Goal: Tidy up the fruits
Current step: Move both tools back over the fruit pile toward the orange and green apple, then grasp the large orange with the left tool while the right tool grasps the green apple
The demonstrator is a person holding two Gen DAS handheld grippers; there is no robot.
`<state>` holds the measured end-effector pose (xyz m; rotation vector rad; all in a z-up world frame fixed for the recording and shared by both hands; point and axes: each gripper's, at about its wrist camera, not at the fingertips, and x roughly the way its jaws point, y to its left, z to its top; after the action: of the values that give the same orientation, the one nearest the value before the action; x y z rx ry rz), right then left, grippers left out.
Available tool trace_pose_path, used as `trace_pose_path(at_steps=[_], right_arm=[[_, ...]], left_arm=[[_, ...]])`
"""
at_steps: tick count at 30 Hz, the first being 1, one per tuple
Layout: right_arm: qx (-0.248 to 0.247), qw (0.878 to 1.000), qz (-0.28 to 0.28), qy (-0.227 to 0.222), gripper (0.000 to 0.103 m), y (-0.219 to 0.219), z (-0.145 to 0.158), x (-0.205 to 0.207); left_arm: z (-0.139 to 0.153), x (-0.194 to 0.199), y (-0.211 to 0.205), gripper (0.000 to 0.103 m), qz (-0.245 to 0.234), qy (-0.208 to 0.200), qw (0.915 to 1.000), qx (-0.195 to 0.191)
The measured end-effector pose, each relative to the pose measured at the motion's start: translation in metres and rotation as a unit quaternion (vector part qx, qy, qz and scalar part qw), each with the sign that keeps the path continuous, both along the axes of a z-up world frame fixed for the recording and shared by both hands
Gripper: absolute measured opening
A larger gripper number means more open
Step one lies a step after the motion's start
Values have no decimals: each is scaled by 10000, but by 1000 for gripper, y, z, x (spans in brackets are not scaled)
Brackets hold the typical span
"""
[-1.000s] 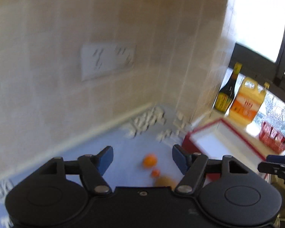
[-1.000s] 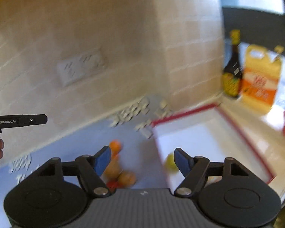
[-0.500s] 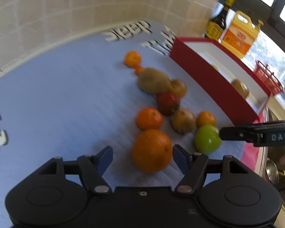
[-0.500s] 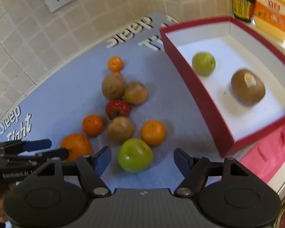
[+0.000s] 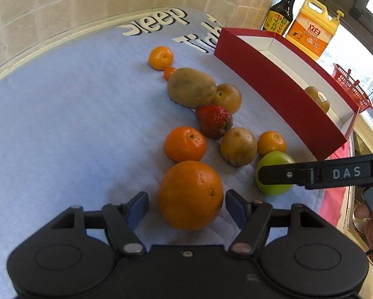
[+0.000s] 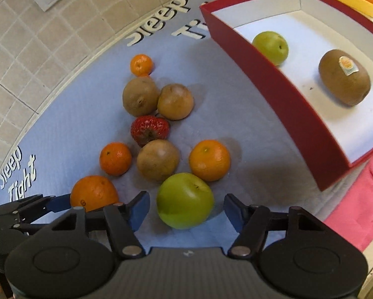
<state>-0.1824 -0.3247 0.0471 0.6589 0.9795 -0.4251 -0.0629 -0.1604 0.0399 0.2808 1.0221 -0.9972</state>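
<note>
Two claws bracket fruit for boxing: my left claw (image 5: 186,205) stands wide around the orange (image 5: 190,194), my right claw (image 6: 186,208) closing on the apple (image 6: 185,200), untouched.

mat (image 5: 62,114) left: free | fruit cluster (image 6: 159,127) mid | red box (image 6: 281,94) blocks right

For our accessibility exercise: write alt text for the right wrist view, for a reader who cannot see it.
The right claw is closing around a green apple on a blue mat, its pads not yet touching. Beyond lie oranges, kiwis and a strawberry; a red box at right holds another green apple and a kiwi.
</note>
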Motion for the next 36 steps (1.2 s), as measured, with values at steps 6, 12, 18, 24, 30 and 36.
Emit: trace_pose_path(at_steps=[6, 12, 18, 24, 30, 36], right_arm=[[-18, 10000, 63, 32, 64, 0, -4, 2], [-42, 9999, 98, -5, 53, 2, -3, 4], [-194, 9992, 221, -262, 53, 7, 16, -2], [-688, 9923, 22, -1034, 53, -15, 83, -15], [-1742, 9692, -469, -1677, 53, -65, 163, -36], [-2295, 9451, -1246, -1961, 53, -122, 202, -60]], left_arm=[[-1, 1, 0, 74, 72, 17, 10000, -31], [2, 0, -1, 64, 29, 24, 10000, -32], [28, -7, 3, 63, -64, -379, 9991, -203], [97, 2, -11, 63, -295, -1146, 9892, -862], [171, 11, -66, 63, -768, -1711, 9676, -1692], [205, 13, -158, 63, -1448, -1634, 9560, -1958]])
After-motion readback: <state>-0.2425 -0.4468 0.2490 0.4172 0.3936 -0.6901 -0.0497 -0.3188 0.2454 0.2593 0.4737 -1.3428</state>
